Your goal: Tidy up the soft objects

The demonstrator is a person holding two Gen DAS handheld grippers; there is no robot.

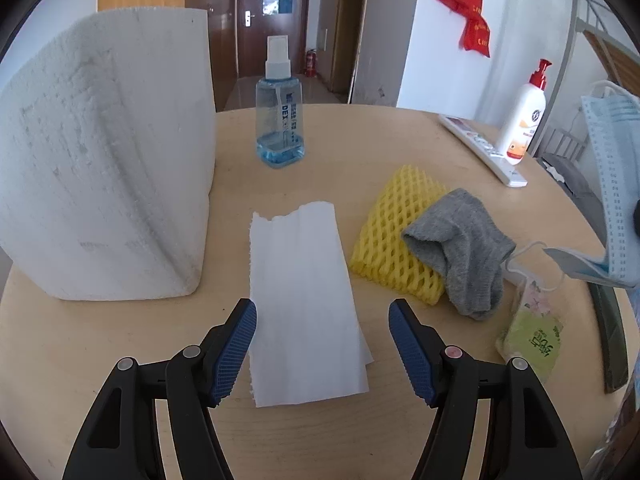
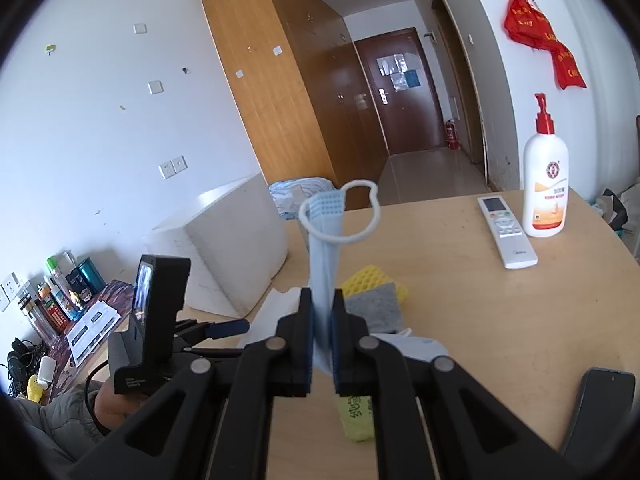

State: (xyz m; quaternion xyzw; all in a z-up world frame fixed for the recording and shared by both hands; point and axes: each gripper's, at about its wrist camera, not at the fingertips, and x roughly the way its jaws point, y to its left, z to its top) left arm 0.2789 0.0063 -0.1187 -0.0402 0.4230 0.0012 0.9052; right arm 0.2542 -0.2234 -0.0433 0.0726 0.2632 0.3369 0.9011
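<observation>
My left tool (image 1: 322, 312) hung open over a white paper towel (image 1: 304, 300) lying flat on the round wooden surface (image 1: 400, 144). Just right of it lay yellow foam netting (image 1: 384, 232) under a grey sock (image 1: 464, 248). My right tool (image 2: 322, 336) was clamped on a blue face mask (image 2: 323, 248), held upright above the surface.

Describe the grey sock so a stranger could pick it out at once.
Start at the big white foam box on the round wooden table, then cross the flat paper towel. The grey sock lies crumpled, half over a yellow foam net: the only grey cloth there.
</observation>
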